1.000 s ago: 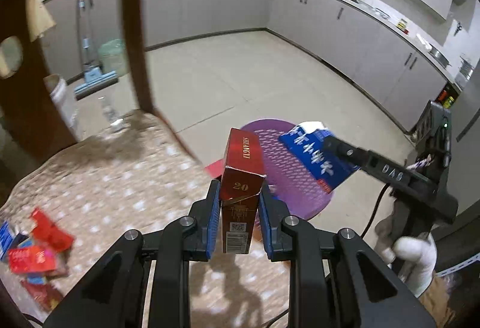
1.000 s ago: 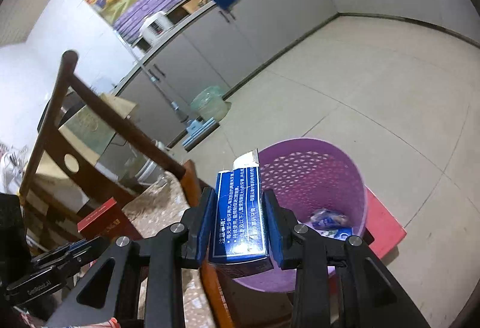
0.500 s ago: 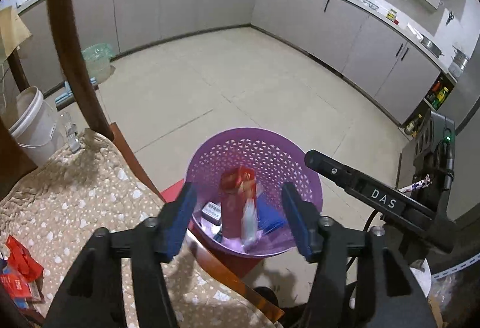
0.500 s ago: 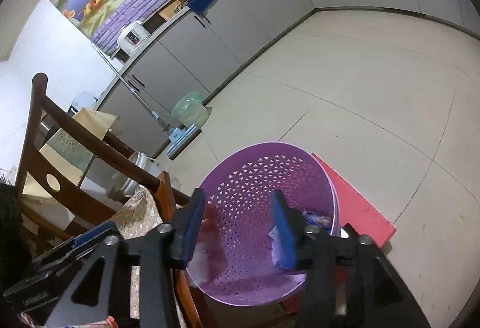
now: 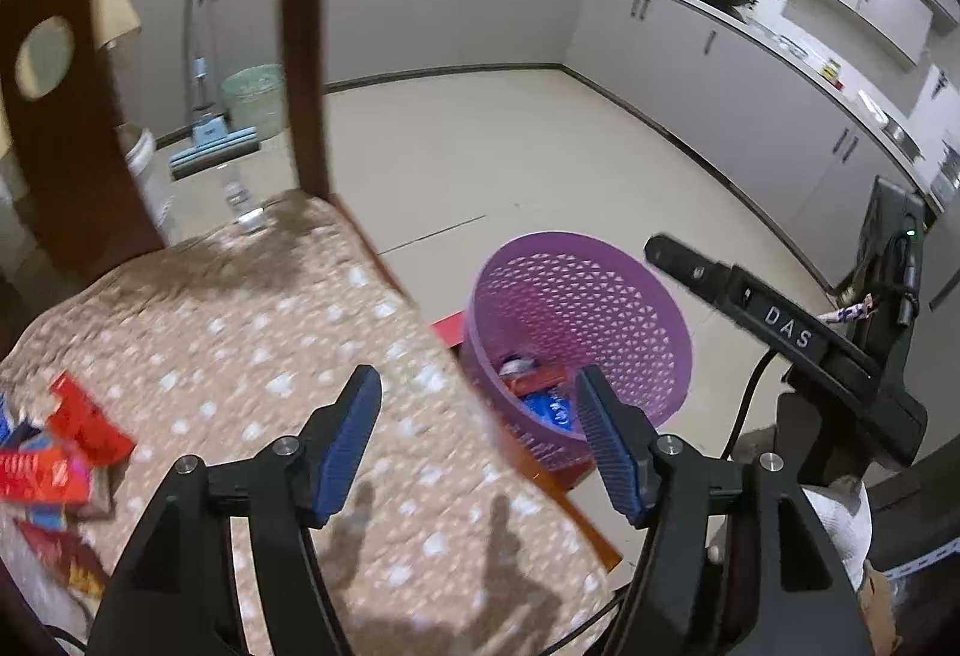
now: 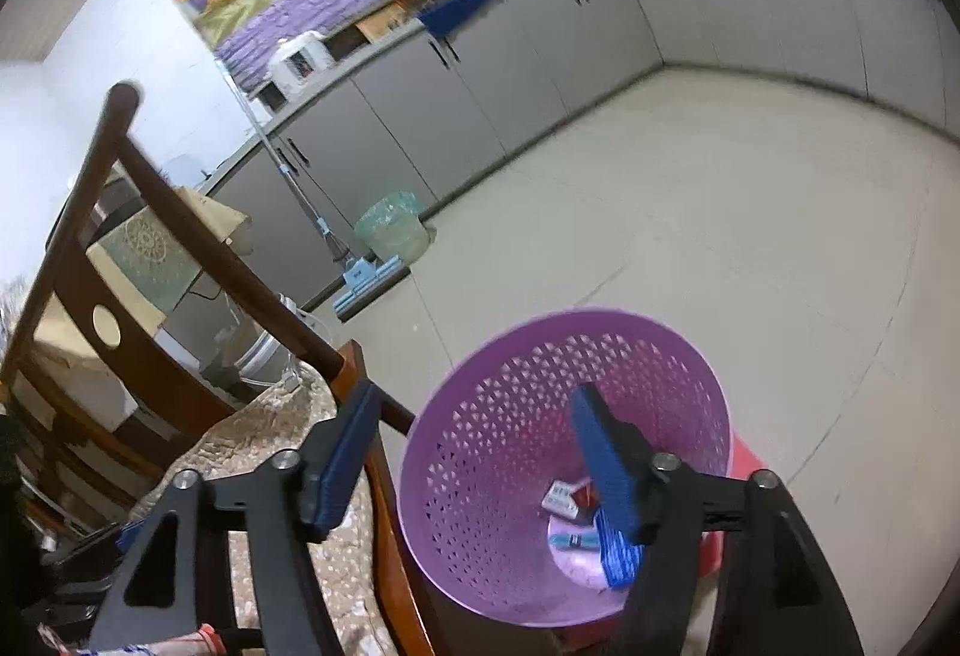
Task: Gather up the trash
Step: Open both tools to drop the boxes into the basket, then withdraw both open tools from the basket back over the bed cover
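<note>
Both cartons that we held a second ago, the red one and the blue one, now lie inside the round purple perforated plastic basket [image 5: 579, 332], among a few small packs at its bottom. Our left gripper [image 5: 477, 437] has swung back over the seat and stands wide apart, holding nothing; our right gripper [image 6: 474, 455] hangs above the basket mouth, its jaws equally wide and empty.

What we have left to collect is the heap of red and blue crumpled wrappers and flattened packets [image 5: 57, 452] at the near left of the beige spotted seat cushion [image 5: 240, 332]. We judge them light, thin and easily crushed, a little slick on the printed faces; a raised fold or a carton's narrow sides should give the best hold, since flat pieces may slide on the fabric.

The basket stands on the floor just beside the cushion's right edge, on a red mat [image 6: 747, 467]. Open tiled floor [image 5: 510, 158] lies beyond it. The dark wooden chair back [image 5: 303, 38] rises behind the cushion and limits reach there.
</note>
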`<state>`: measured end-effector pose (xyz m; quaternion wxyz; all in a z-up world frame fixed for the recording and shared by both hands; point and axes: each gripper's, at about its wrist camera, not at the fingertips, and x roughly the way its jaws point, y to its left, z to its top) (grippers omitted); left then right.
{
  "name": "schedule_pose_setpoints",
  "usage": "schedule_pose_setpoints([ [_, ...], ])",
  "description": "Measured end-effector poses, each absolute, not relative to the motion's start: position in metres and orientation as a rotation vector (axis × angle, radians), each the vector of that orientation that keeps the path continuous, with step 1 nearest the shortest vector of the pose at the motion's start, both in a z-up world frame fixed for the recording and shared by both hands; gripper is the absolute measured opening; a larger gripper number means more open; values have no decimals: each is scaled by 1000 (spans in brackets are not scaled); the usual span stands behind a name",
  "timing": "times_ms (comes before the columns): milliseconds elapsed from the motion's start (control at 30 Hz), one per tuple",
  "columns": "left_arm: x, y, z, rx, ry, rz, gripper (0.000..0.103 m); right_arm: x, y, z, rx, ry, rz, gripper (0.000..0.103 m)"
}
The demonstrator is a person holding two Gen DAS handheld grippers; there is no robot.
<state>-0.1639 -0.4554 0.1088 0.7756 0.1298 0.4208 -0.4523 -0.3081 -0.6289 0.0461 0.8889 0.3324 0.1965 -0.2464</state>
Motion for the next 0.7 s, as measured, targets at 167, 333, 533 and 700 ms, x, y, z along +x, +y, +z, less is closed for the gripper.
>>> schedule_pose_setpoints([
  [167,-160,-411,113,249,900,-914,67,-295,-594,59,560,340,-481,81],
  [333,-151,-359,116,216,899,-833,68,-269,-573,55,585,409,-346,81],
  [533,-132,-282,113,193,905,-698,68,-244,-543,51,582,485,-265,81],
  [700,-113,-206,106,184,909,-529,69,-224,-516,42,525,570,-211,81],
])
